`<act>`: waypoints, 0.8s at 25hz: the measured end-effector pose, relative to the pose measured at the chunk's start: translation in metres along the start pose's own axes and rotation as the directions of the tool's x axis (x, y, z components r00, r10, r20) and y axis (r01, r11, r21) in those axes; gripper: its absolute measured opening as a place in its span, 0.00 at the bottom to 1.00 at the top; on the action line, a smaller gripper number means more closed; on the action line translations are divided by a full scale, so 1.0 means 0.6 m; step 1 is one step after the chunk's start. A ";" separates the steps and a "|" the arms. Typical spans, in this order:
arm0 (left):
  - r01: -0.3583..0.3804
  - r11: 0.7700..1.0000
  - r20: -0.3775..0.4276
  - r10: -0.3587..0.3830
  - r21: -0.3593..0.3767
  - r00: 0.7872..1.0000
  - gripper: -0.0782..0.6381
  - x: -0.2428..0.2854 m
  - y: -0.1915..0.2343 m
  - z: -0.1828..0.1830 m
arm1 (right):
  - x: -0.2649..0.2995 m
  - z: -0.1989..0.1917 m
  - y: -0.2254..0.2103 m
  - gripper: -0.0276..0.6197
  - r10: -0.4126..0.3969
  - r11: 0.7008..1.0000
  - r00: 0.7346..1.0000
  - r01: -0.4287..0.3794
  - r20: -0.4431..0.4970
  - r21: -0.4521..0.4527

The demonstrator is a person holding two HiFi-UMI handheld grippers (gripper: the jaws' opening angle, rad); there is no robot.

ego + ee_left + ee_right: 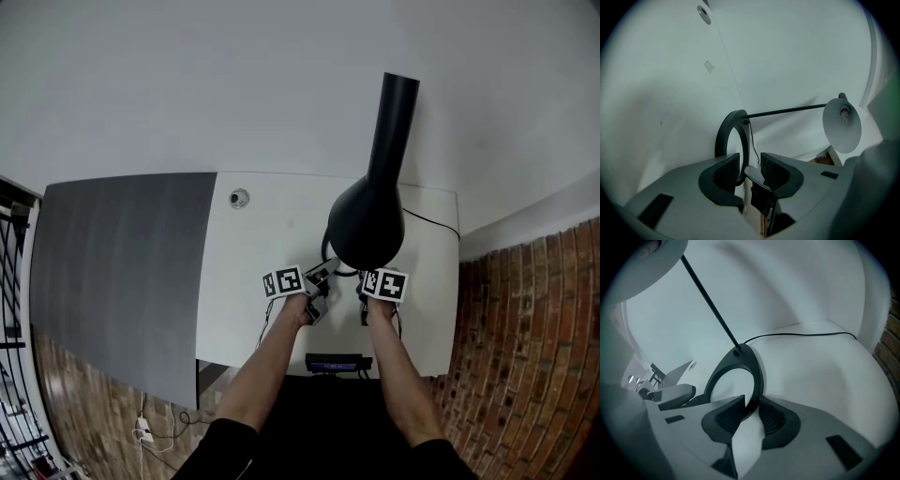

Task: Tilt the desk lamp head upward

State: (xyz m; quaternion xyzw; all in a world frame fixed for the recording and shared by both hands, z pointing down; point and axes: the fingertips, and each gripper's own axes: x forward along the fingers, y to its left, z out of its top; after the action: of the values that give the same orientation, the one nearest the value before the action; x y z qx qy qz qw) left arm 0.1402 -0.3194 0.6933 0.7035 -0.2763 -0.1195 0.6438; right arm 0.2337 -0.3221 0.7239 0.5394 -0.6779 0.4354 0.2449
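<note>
A black desk lamp stands on the white desk [262, 244]. Its cone-shaped head [366, 223] hangs over the ring base and hides most of it in the head view. In the left gripper view the ring base [725, 136], the thin rod [787, 111] and the head [841, 124] all show. My left gripper [750, 164] is open, with the ring's rim between its jaws next to one pad and a gap to the other. My right gripper [752, 406] is shut on the ring base [757, 371] at its near rim. Both grippers [328, 272] [361, 279] sit just under the lamp head.
A grey panel [122, 272] covers the desk's left part. A round grommet [240, 198] sits near the back edge. The lamp's cable [431, 223] runs off to the right. A brick wall [534, 328] is on the right and a dark device [337, 363] at the front edge.
</note>
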 end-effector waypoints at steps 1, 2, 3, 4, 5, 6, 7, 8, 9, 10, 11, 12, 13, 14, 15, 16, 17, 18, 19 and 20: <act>-0.004 1.000 -0.006 0.004 0.008 1.000 0.32 0.001 -0.001 -0.001 | 0.000 0.000 0.000 0.19 0.002 1.000 1.000 -0.002 0.000 0.000; -0.007 1.000 -0.009 0.007 0.014 1.000 0.32 0.002 -0.002 -0.001 | 0.001 0.001 0.000 0.19 0.005 1.000 1.000 -0.005 0.001 0.005; -0.010 1.000 -0.009 0.010 0.015 1.000 0.32 0.003 -0.002 -0.001 | 0.000 0.003 -0.001 0.19 0.007 1.000 1.000 -0.007 0.003 0.010; -0.012 1.000 -0.008 0.012 0.013 1.000 0.32 0.003 -0.002 -0.001 | 0.000 0.006 -0.003 0.19 0.005 1.000 1.000 -0.005 0.005 0.011; -0.013 1.000 -0.006 0.013 0.011 1.000 0.32 0.003 -0.001 0.000 | 0.000 0.009 -0.006 0.19 0.001 1.000 1.000 -0.001 0.008 0.010; -0.013 1.000 -0.005 0.013 0.008 1.000 0.32 0.002 -0.001 0.001 | 0.000 0.011 -0.008 0.19 -0.001 1.000 1.000 0.001 0.009 0.010; -0.015 1.000 -0.004 0.015 0.006 1.000 0.32 0.002 0.000 0.001 | 0.000 0.012 -0.011 0.18 -0.001 1.000 1.000 0.001 0.009 0.016; -0.015 1.000 -0.004 0.015 0.005 1.000 0.32 0.003 0.000 0.001 | 0.001 0.012 -0.012 0.18 0.001 1.000 1.000 -0.002 0.008 0.024; -0.014 1.000 -0.005 0.014 0.006 1.000 0.32 0.003 0.000 0.000 | 0.001 0.011 -0.013 0.18 0.008 0.999 1.000 -0.008 0.006 0.034; -0.012 1.000 -0.006 0.012 0.008 1.000 0.32 0.005 -0.001 0.000 | 0.001 0.010 -0.013 0.19 0.019 0.999 1.000 -0.019 0.007 0.044; -0.009 1.000 -0.009 0.009 0.012 1.000 0.32 0.006 -0.002 -0.001 | 0.000 0.010 -0.013 0.19 0.031 0.998 0.999 -0.031 0.010 0.059; -0.007 1.000 -0.014 0.007 0.018 1.000 0.32 0.008 -0.004 -0.002 | -0.001 0.009 -0.013 0.19 0.041 0.996 0.999 -0.042 0.013 0.080; -0.008 1.000 -0.022 0.008 0.026 1.000 0.31 0.010 -0.005 -0.003 | -0.004 0.009 -0.015 0.19 0.049 0.993 0.999 -0.051 0.020 0.106; -0.012 0.999 -0.032 0.013 0.032 0.999 0.31 0.012 -0.005 -0.006 | -0.009 0.009 -0.018 0.19 0.056 0.990 0.998 -0.060 0.029 0.131; -0.019 0.999 -0.041 0.020 0.034 0.999 0.29 0.014 -0.003 -0.008 | -0.016 0.008 -0.018 0.19 0.068 0.986 0.997 -0.073 0.041 0.151; -0.029 0.999 -0.048 0.030 0.030 0.998 0.26 0.014 0.000 -0.009 | -0.024 0.009 -0.016 0.19 0.090 0.981 0.994 -0.098 0.055 0.165; -0.040 0.999 -0.051 0.041 0.021 0.998 0.23 0.013 0.005 -0.007 | -0.033 0.010 -0.009 0.19 0.124 0.975 0.989 -0.136 0.074 0.176; -0.050 0.999 -0.051 0.050 0.008 0.997 0.20 0.013 0.010 -0.004 | -0.045 0.014 0.000 0.19 0.170 0.965 0.980 -0.186 0.100 0.184; -0.056 0.998 -0.050 0.056 -0.005 0.997 0.16 0.013 0.014 -0.001 | -0.059 0.020 0.010 0.19 0.219 0.952 0.967 -0.242 0.132 0.189; -0.058 0.998 -0.051 0.057 -0.016 0.997 0.14 0.014 0.016 0.001 | -0.075 0.026 0.020 0.19 0.269 0.935 0.949 -0.299 0.166 0.192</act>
State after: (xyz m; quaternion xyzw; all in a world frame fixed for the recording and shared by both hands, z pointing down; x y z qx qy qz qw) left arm 0.1444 -0.3244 0.7041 0.6922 -0.2791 -0.0857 0.6600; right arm 0.2381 -0.3118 0.6757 0.4874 -0.7131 0.4987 0.0727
